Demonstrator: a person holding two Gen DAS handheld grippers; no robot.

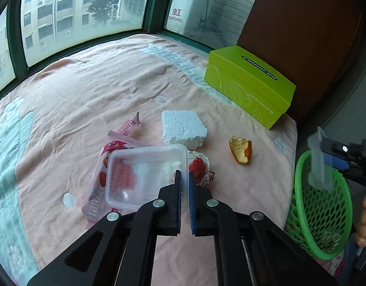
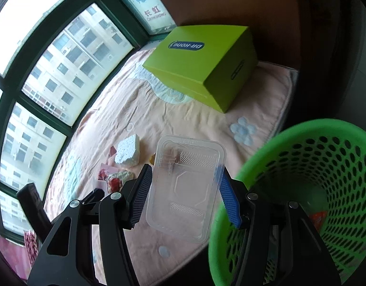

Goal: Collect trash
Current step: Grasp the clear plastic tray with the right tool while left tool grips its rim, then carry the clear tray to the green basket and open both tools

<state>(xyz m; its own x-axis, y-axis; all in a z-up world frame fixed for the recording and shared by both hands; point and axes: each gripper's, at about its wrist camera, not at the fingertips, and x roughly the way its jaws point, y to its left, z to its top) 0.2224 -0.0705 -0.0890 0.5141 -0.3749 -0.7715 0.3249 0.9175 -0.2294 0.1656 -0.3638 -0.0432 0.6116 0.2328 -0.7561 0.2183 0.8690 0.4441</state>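
Starting with the basket (image 2: 254,159) at 4 o'clock in the right wrist view: green mesh, mouth up, with an orange-red scrap (image 2: 318,217) low inside and something pale beside it, too blurred to call. Just off its rim at 9 o'clock, a clear tray (image 2: 183,190) gripped across its short width by the right gripper (image 2: 184,168). Blue pads pressing on both long edges, long axis running 12 to 6, far end leaning a touch toward 1, ribbed face to the camera. Nothing in it but a reddish smear near the top. Over in the left wrist view, same tray (image 1: 320,162) seen edge-on, hanging above the basket (image 1: 299,166) at 3 o'clock. Dead centre there, a clear tub (image 1: 140,174) on the blanket (image 1: 87,90), open side up, long axis 9 to 3, lying on a pink wrapper (image 1: 125,128) that shows red through the floor. Left gripper (image 1: 184,172) clenched tight on the tub's right rim, pads nearly touching. Touching the tub at 3 o'clock, a crumpled red-and-white wrapper (image 1: 202,169). Foam (image 1: 183,128) just beyond at 12, peel (image 1: 240,149) at 2, well apart. Green box (image 1: 247,83) far off at 1, lid shut.
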